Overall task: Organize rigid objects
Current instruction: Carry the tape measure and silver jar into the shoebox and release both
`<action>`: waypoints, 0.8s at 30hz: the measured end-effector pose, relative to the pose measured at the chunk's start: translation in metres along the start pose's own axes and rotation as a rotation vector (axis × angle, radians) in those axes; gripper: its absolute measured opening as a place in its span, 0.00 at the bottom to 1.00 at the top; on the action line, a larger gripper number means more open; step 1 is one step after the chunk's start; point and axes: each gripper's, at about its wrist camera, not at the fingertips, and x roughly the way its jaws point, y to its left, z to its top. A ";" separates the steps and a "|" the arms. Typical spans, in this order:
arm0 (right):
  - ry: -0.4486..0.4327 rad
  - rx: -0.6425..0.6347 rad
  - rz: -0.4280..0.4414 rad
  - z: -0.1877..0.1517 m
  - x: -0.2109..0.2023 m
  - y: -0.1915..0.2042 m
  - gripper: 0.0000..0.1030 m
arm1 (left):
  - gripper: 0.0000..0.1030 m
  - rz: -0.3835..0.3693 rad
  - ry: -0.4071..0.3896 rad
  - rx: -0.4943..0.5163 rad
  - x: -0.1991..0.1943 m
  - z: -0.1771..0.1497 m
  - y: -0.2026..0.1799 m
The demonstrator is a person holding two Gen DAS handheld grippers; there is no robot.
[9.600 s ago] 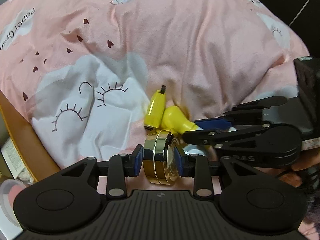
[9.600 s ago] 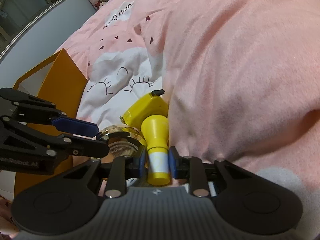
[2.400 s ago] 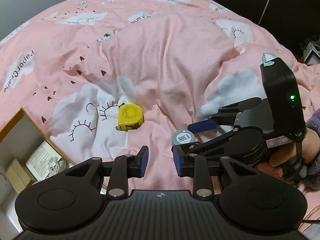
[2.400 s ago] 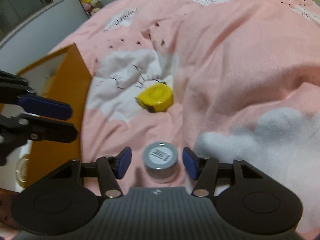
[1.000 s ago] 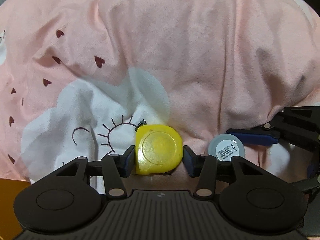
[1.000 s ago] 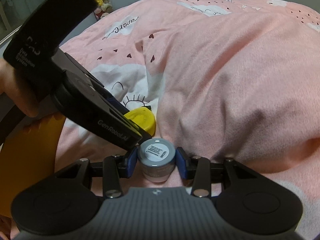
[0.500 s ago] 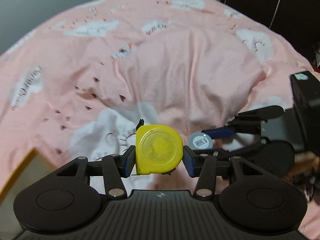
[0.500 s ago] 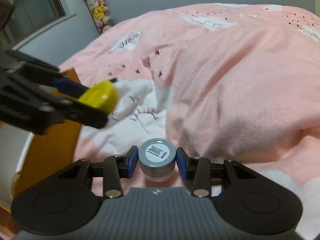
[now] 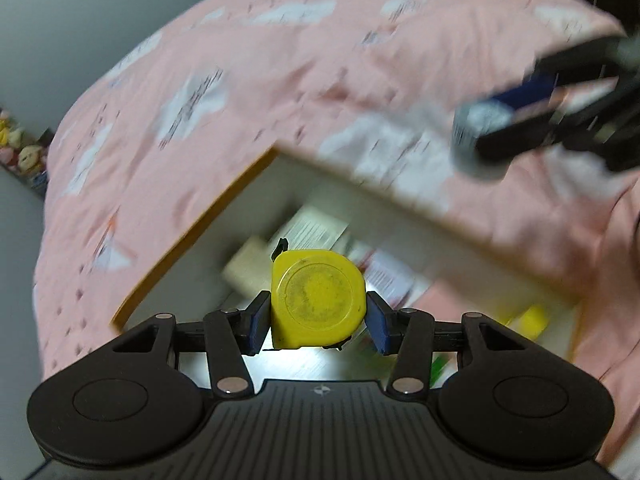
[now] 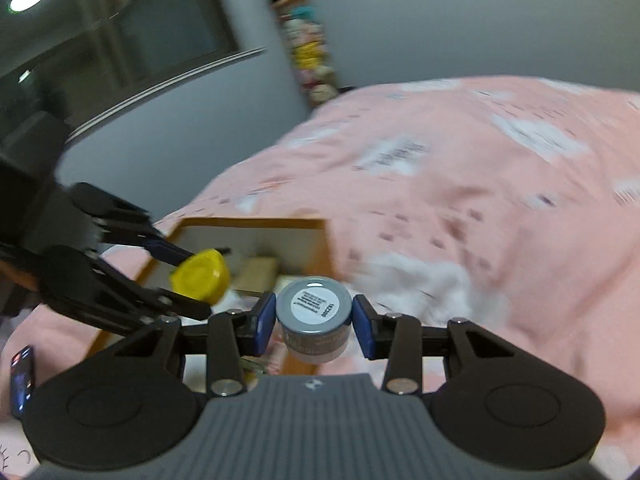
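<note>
Two tools are loaded: the left tool point(image 9: 318, 322) clamps a yellow tape measure point(image 9: 318, 299) above the open box point(image 9: 192, 240), the right tool point(image 10: 314, 326) clamps a small grey jar point(image 10: 314, 320) nearby.

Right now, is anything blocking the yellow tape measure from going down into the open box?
Nothing visible does. The left gripper holds the tape measure over the open box; blurred items lie inside, but the opening below looks clear.
</note>
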 end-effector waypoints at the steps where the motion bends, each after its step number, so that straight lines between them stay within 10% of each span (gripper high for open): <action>1: 0.011 -0.028 0.014 0.005 0.007 0.010 0.40 | 0.55 0.007 0.022 0.013 0.006 -0.006 0.006; 24: 0.278 -0.211 0.082 0.031 0.149 0.065 0.40 | 0.57 0.013 0.245 0.306 0.113 -0.016 0.043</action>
